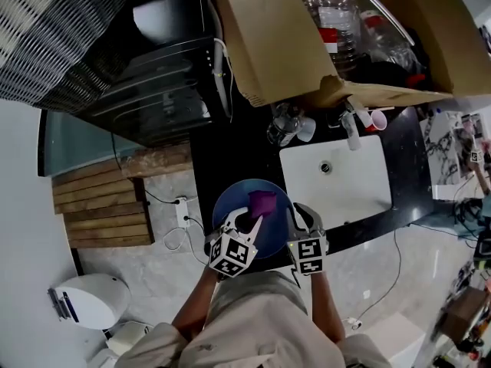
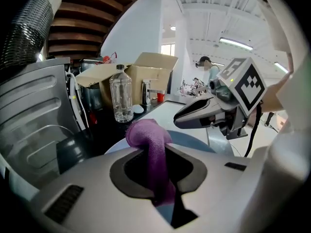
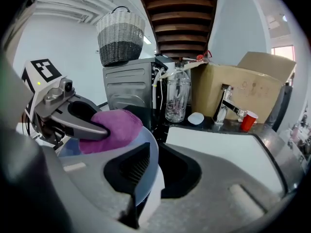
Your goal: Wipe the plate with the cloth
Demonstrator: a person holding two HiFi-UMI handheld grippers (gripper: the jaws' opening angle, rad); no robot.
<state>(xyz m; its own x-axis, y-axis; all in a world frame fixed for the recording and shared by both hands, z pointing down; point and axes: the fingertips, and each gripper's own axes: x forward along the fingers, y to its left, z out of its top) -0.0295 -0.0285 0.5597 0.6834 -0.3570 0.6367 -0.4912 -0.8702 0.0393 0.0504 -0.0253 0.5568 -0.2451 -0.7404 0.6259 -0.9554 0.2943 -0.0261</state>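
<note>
A blue plate (image 1: 245, 203) is held over the dark counter edge, left of the white sink. My right gripper (image 1: 301, 219) is shut on the plate's right rim (image 3: 149, 159). My left gripper (image 1: 244, 225) is shut on a purple cloth (image 1: 263, 202), which lies on the plate's face. In the left gripper view the cloth (image 2: 151, 149) runs up between the jaws and bunches above them. The right gripper view shows the cloth (image 3: 112, 129) pressed on the plate by the left gripper's fingers (image 3: 80, 126).
A white sink (image 1: 337, 176) lies to the right, with a tap (image 3: 224, 105) and a red cup (image 3: 248, 120) behind it. A clear bottle (image 2: 121, 94), a cardboard box (image 1: 268, 37) and a dark appliance (image 1: 153, 83) stand at the back. A wicker basket (image 1: 57, 29) sits upper left.
</note>
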